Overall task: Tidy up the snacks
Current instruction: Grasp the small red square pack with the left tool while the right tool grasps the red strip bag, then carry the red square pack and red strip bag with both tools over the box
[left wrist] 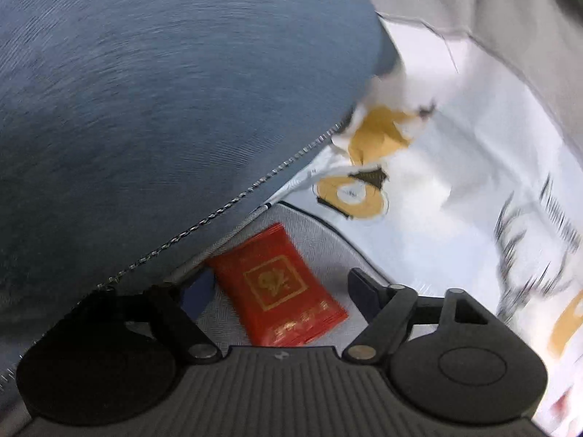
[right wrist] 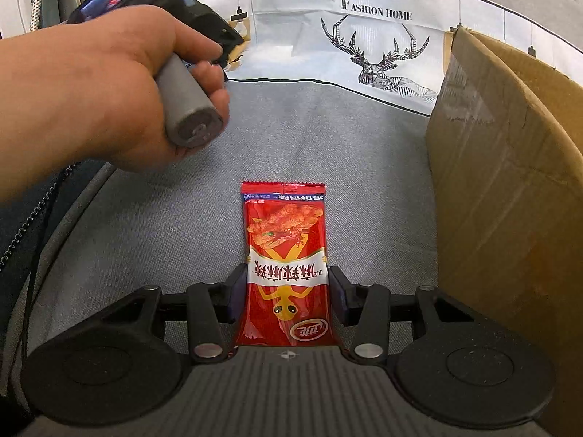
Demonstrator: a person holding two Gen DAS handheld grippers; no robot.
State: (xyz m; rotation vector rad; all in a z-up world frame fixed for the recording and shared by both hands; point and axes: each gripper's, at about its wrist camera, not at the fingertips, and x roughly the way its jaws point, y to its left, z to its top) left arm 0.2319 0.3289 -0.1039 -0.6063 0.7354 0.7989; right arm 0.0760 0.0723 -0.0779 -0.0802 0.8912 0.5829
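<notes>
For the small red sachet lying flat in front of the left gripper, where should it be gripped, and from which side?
Grip the small red sachet across its narrow width near the middle, coming down from above. It lies flat on the grey fabric, with the dark blue zippered fabric crowding its far-left edge. The left gripper is open astride it, so the nearer, uncovered half looks safest.
</notes>
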